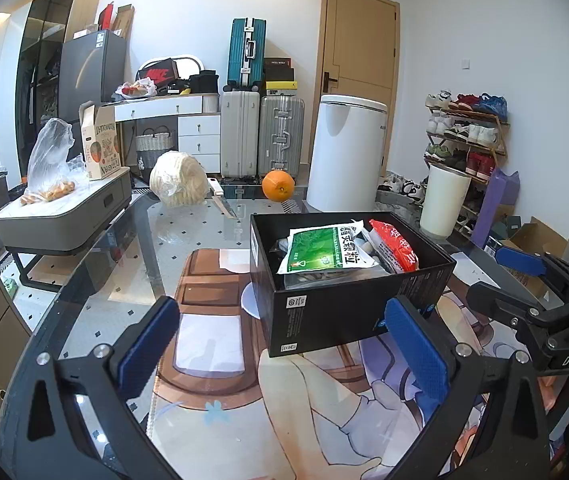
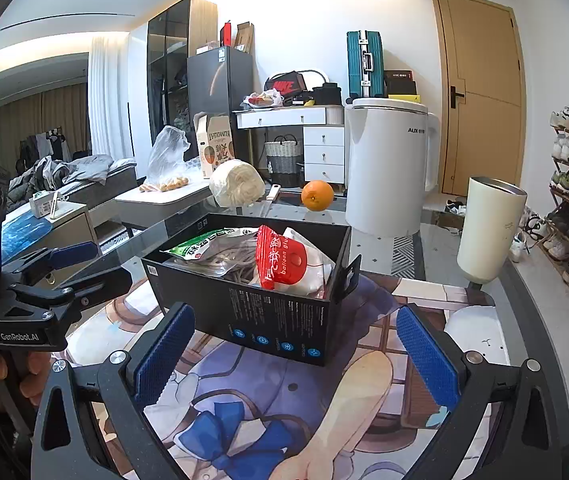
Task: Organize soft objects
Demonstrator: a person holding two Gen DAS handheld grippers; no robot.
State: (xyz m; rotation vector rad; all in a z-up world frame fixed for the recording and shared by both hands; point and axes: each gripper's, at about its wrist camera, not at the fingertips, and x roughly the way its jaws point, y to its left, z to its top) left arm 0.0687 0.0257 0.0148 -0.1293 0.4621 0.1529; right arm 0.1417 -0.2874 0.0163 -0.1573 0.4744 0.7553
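A black open box [image 1: 336, 312] stands on the printed mat [image 1: 220, 420] on the glass table. In it lie a green-and-white soft packet [image 1: 322, 252], a red-and-white soft packet [image 1: 394, 250] and clear bags. The box also shows in the right wrist view [image 2: 272, 316], with the red packet [image 2: 282, 258] and green packet [image 2: 200, 248]. My left gripper [image 1: 282, 354] is open and empty, just in front of the box. My right gripper [image 2: 296, 360] is open and empty, in front of the box; it also shows at the right of the left wrist view [image 1: 532, 280].
A wrapped cabbage [image 1: 178, 178], a knife [image 1: 222, 198] and an orange [image 1: 278, 185] lie at the far side of the table. A cream tumbler [image 1: 442, 200] stands right of the box. A white bin [image 1: 346, 156] and suitcases stand behind.
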